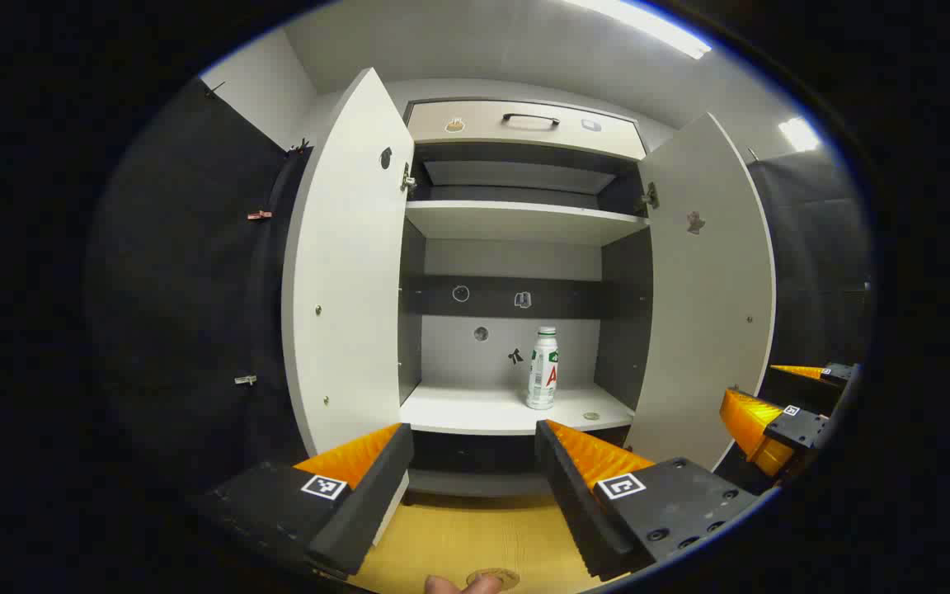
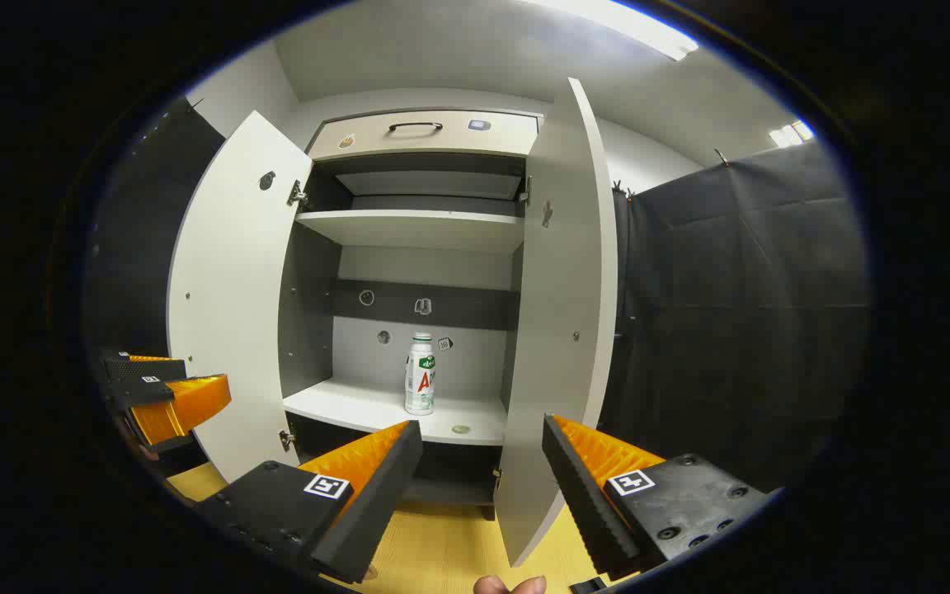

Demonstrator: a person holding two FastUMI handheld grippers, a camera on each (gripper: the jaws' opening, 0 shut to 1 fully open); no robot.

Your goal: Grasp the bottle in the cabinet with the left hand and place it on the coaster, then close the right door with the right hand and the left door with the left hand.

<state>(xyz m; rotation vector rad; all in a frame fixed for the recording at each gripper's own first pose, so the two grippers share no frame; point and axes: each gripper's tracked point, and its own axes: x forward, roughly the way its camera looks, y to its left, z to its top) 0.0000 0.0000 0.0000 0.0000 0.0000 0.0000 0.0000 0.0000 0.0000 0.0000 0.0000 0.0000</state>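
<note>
My left fingers (image 1: 473, 474) are spread wide with nothing between them, held well short of the cabinet (image 1: 524, 223), and straight ahead past them the bottle (image 1: 543, 368) stands upright on the lower shelf (image 1: 475, 410), near its right end. Its label is too small to read; I make out only green marking and part of a large red letter. A small round disc (image 1: 591, 417) lies on the shelf just right of the bottle; I cannot tell whether it is the coaster. My right fingers (image 2: 482, 470) are likewise spread and empty, with the open right door (image 2: 562, 330) ahead between them, edge-on. The left door (image 1: 347, 272) also stands open. A fingertip (image 1: 463, 584) is cut off at the bottom edge over the yellow worktop (image 1: 458, 536).
</note>
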